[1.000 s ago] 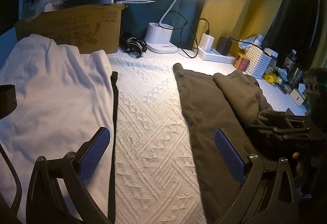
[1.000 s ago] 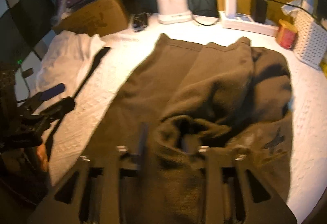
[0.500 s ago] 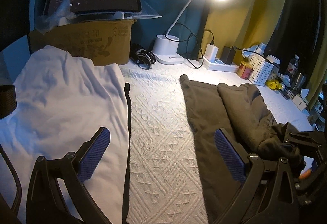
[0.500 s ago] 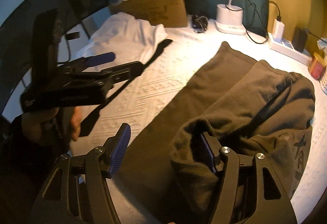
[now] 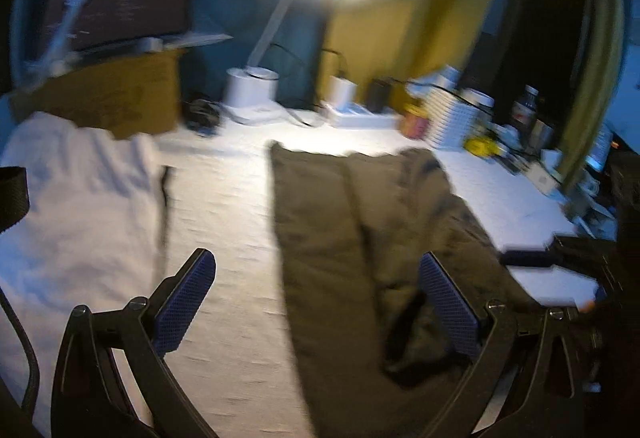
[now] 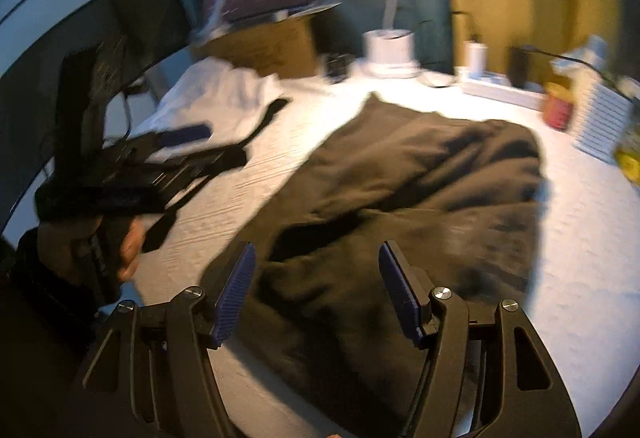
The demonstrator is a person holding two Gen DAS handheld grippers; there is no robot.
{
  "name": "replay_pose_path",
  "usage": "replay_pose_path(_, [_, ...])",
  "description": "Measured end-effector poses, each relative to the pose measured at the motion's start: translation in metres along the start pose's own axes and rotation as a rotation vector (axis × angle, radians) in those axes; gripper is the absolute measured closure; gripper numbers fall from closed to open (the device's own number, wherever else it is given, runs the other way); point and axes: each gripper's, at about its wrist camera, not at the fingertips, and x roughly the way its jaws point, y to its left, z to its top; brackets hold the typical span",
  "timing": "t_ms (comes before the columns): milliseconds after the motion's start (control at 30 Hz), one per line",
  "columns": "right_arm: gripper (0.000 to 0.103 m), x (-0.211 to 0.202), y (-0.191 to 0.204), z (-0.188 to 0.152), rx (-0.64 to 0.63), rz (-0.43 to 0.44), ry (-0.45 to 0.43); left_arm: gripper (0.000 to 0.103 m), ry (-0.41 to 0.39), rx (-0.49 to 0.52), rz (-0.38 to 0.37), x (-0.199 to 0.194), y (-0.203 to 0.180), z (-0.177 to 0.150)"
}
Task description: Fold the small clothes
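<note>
The right gripper (image 6: 316,286) has just been opening; its jaws stand wide and released, nothing pinched, above the dark olive garment (image 6: 404,194) lying loosely folded on the white counter (image 6: 580,278). The left gripper (image 5: 316,302) is also spread and empty. A white garment (image 5: 80,206) lies left. Behind it, a cardboard box (image 5: 112,98) carries a dark screen (image 5: 120,14); its contents are hidden.

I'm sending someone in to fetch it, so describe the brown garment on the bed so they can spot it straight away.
Start at the lit desk lamp at the back of the white textured bedspread. In front of its base lies the brown garment, partly folded, one flap doubled over itself. Its neighbour, the white garment by the cardboard box, is pale; this one is dark olive-brown.
</note>
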Motion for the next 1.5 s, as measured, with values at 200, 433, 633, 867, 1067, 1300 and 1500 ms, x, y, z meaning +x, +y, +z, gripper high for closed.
replay_pose_path(200, [0.036, -0.025, -0.058, -0.021, 0.128, -0.129, -0.025, 0.009, 0.149, 0.052, -0.118, 0.025, -0.032, -0.026])
replay_pose_path(433, [0.036, -0.03, -0.099, -0.05, 0.241, -0.185, 0.005, 0.032, 0.168, 0.186, -0.189, 0.032, -0.076, -0.032])
replay_pose_path(633, [0.036, -0.031, -0.11, -0.064, 0.277, -0.186, 0.003, 0.071, 0.224, 0.211, -0.241, 0.057, -0.086, -0.029])
replay_pose_path(867, [0.036, -0.025, -0.108, -0.072, 0.277, -0.166, 0.018, 0.099, 0.21, 0.268, -0.21, 0.026, -0.084, -0.029])
replay_pose_path(1067, [0.036, -0.012, -0.093, -0.074, 0.228, -0.147, 0.056, 0.099, 0.226, 0.294, -0.165, -0.006, -0.069, -0.032])
replay_pose_path(1300, [0.036, 0.001, -0.076, -0.078, 0.177, -0.151, 0.099, 0.099, 0.368, 0.312, -0.122, -0.003, -0.058, -0.071])
replay_pose_path(1500, [0.036, -0.003, -0.073, -0.073, 0.161, -0.155, 0.086, 0.092, 0.369, 0.296, -0.104, -0.012, -0.061, -0.071])
